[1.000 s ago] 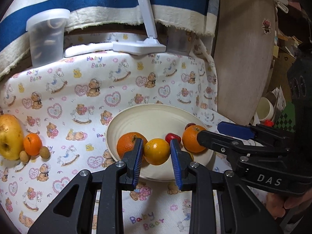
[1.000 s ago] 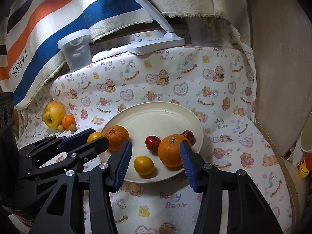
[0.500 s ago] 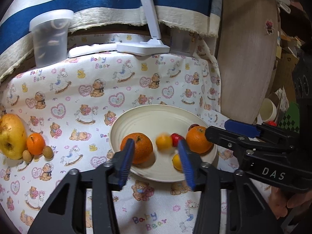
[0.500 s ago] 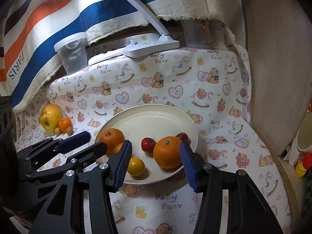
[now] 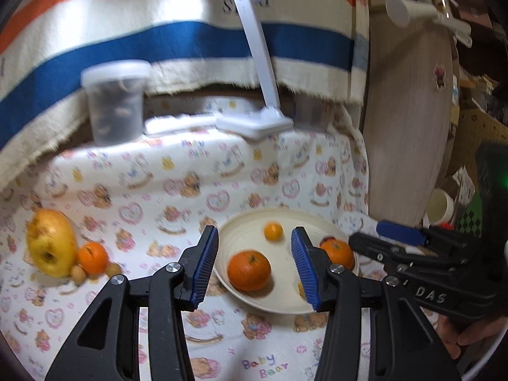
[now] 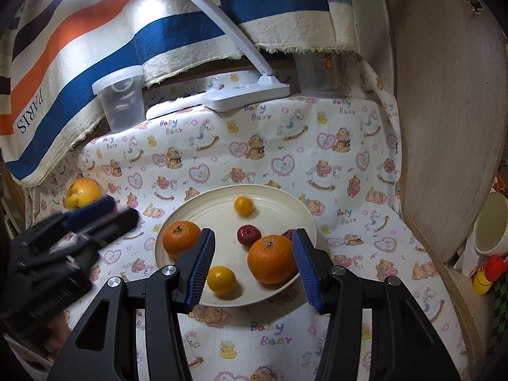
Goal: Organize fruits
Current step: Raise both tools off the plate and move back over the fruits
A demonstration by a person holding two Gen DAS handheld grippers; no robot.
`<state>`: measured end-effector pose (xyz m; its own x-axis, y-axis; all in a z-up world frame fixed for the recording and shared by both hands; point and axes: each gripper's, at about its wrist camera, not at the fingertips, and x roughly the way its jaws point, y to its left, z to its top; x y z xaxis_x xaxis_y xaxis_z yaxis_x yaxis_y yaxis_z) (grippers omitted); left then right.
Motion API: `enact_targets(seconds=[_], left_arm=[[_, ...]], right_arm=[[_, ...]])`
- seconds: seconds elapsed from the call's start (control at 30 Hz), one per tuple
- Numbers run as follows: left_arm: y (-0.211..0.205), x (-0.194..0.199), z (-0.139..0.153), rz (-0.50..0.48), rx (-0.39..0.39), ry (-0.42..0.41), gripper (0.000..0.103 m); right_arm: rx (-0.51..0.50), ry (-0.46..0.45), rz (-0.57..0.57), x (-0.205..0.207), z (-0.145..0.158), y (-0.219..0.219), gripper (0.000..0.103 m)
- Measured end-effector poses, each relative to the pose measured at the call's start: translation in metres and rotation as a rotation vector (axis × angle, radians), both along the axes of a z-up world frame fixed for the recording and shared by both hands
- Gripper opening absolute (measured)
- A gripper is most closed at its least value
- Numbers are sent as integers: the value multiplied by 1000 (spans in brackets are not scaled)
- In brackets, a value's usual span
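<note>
Currently, your two grippers hover over a plate (image 6: 304, 212) of fruit, both spread and holding nothing.

Left of the plate, on the cloth, lie a yellow apple (image 5: 50, 247) and a small orange (image 5: 92, 256). On the plate sit a left orange (image 6: 181, 238), two small yellow citrus (image 6: 221, 279), red fruits (image 6: 248, 234) and a right orange (image 6: 270, 258). Your left gripper (image 5: 255, 265) hangs before the plate's left half, your right gripper (image 6: 253, 265) before its near rim.

White desk lamp (image 6: 247, 95), plastic container (image 6: 122, 98), mug (image 6: 490, 225).
</note>
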<state>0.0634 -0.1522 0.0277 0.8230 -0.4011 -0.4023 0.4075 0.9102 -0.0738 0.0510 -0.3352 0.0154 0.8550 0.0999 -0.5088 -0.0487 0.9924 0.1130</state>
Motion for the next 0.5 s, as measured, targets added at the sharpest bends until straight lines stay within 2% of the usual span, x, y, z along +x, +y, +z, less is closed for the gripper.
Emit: enact_targets(seconds=[0.07,0.13,0.2,0.33,0.4,0.5], left_arm=[[6,-4,10,6,-11,-23,47],[13,-9,20,25,-23,-46,53],[22,-15,29,55,-27,-82,76],[44,-28,43,111,-14,-153,90],[58,-32,47,138,-27,-176,101],[80,-40,51,192,-42,-209,102]], right_arm=[[22,-2,7,0,0,-2,53],[37,-4,13,0,0,-3,53],[35,-19,17,-2,2,-2,53],[41,-58,29,-8,7,0,53],[34,-82,23,-11,9,2,53],[9,-86,-19,-10,9,2,53]])
